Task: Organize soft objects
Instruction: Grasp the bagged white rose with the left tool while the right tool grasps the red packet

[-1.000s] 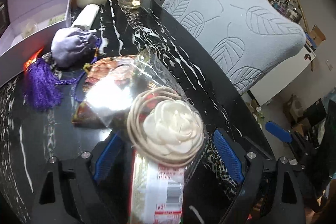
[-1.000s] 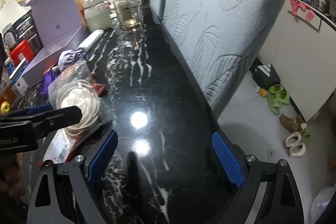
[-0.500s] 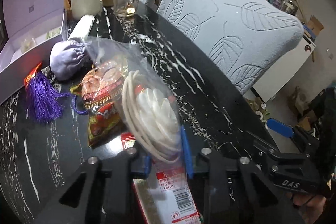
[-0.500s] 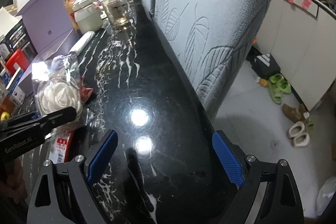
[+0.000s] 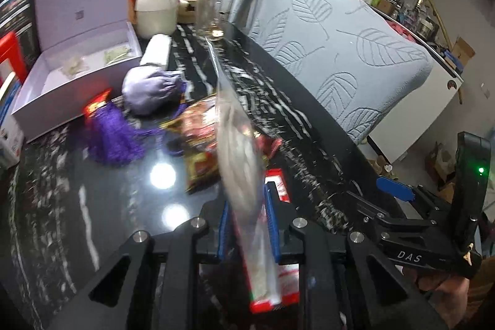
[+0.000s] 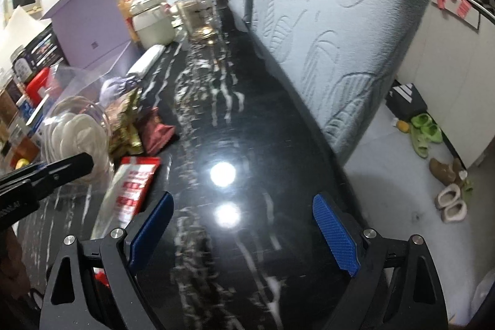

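above the near edge of the black marble table (image 6: 247, 101), the left gripper (image 5: 246, 225) pinches a clear plastic bag (image 5: 238, 144) holding a coiled cream flower ornament (image 6: 77, 135), its blue pads pressed against the bag's lower part so that the packet stands edge-on to the left wrist camera. beneath it lies a red-and-white packet (image 6: 134, 187), flat on the table; just beyond sit a crumpled snack bag (image 5: 201, 132), a lilac drawstring pouch (image 5: 151, 88) with a purple tassel (image 5: 114, 138), and, toward the table's left edge, an open lilac gift box (image 5: 77, 57). the right gripper (image 6: 243, 231) hangs over the table's bare near stretch, jaws spread wide and holding nothing. judged from this, the step in hand is carrying the bagged ornament; where it belongs cannot be told, though the open box looks a likely home. the next move calls for a steady carry, since the slippery film could slide between the pads, and a gentle release.
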A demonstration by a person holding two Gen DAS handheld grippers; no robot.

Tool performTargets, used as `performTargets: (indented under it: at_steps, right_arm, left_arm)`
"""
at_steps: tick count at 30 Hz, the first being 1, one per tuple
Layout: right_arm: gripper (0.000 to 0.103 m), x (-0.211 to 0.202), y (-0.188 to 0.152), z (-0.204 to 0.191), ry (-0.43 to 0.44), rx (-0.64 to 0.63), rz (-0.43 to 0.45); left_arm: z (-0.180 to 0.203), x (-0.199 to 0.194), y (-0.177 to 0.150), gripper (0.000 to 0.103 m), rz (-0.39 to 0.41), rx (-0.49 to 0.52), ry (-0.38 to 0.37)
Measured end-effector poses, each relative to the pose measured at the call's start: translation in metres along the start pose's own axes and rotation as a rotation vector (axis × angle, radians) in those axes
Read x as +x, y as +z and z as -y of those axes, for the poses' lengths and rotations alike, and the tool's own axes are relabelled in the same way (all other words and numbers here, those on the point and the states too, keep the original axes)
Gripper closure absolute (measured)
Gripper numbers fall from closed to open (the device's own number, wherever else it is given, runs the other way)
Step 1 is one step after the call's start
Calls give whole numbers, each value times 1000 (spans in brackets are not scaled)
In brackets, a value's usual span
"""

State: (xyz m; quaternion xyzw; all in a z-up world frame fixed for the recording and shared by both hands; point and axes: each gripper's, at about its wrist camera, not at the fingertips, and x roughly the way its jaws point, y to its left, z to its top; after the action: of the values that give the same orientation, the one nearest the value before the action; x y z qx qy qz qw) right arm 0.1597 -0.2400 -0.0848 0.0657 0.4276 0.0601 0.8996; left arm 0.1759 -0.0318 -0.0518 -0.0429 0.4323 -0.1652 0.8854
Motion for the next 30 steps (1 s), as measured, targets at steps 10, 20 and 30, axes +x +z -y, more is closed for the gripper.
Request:
performTargets:
  at_steps: [10, 20, 30]
  right_arm:
    - [10, 8, -7, -51, 64, -82, -18]
    - [10, 27, -16, -104, 61, -168, -63]
    - [15, 33, -21, -117, -38, -262, -75]
  left_arm:
    - [-39, -20, -30, 82, -16, -54, 31]
    - [-68, -29, -49, 82, -34, -80, 24]
    - [-71, -17, -44, 82, -39, -84, -39]
